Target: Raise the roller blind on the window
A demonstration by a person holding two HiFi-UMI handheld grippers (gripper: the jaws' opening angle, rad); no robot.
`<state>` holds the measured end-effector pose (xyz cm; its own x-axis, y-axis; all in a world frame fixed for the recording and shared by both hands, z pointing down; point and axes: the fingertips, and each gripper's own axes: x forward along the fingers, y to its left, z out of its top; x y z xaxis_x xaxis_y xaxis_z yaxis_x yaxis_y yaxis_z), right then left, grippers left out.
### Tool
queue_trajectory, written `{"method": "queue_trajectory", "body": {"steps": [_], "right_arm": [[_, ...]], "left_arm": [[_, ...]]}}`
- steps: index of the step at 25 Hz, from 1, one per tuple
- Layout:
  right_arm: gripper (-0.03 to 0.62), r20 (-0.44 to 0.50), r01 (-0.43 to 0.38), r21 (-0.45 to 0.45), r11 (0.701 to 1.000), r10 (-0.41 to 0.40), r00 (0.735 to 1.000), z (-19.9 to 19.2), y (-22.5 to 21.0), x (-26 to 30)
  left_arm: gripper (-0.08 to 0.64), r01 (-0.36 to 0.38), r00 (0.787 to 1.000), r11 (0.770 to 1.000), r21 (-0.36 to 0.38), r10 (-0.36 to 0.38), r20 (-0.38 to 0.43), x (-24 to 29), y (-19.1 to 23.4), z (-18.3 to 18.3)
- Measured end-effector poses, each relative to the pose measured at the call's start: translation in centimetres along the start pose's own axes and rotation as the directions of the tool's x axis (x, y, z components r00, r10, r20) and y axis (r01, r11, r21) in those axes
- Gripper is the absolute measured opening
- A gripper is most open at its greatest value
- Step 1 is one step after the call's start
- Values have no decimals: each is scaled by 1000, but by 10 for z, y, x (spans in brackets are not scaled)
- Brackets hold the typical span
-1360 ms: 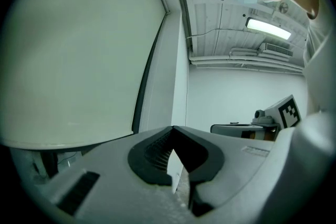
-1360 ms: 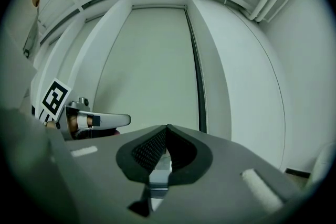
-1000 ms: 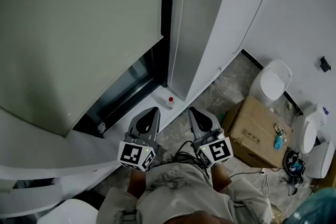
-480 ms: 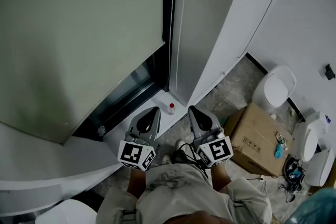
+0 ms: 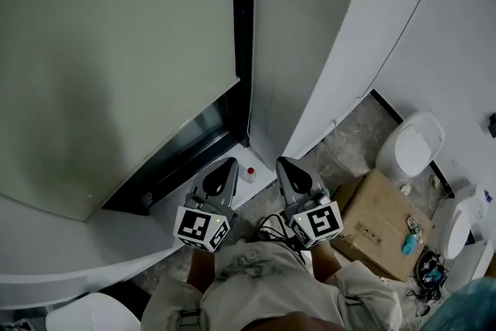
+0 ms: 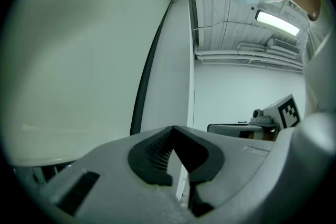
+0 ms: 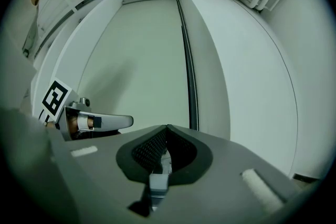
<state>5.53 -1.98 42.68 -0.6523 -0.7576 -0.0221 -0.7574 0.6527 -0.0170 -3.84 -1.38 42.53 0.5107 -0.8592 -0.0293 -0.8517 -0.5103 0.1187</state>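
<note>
The pale grey-green roller blind (image 5: 116,50) covers most of the window at the left of the head view, with its bottom edge slanting above a dark strip of glass and frame (image 5: 194,143). A thin cord (image 5: 254,27) seems to hang beside the dark upright frame. My left gripper (image 5: 226,167) and right gripper (image 5: 285,163) are side by side low in the view, pointing level at the window, both shut and empty. In the left gripper view the closed tips (image 6: 173,127) face the blind (image 6: 79,60). In the right gripper view the closed tips (image 7: 167,126) face the blind (image 7: 147,60).
A small white bottle with a red cap (image 5: 249,173) stands on the sill just ahead of the grippers. A cardboard box (image 5: 380,221), white toilets (image 5: 415,147) and cables (image 5: 430,271) lie on the floor at the right. A white wall pier (image 5: 310,50) rises right of the window.
Both grippers have come closer to the window together. The bottle and sill now sit nearer their tips, and the box and toilets have slid toward the right. The jaws stayed shut.
</note>
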Motion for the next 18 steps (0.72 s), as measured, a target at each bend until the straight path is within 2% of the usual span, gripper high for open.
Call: {"method": "queue_trajectory", "body": {"steps": [7,18], "right_arm": [[11,16,-61,18,998,60,998,0,-28,18],[11,20,-81,19,996,81,997,6,-47,50]], "left_arm": [[3,-42,999,999,24,42,-4,33,3,1],[5,-37,999,999,33,37,-2,66,19,8]]}}
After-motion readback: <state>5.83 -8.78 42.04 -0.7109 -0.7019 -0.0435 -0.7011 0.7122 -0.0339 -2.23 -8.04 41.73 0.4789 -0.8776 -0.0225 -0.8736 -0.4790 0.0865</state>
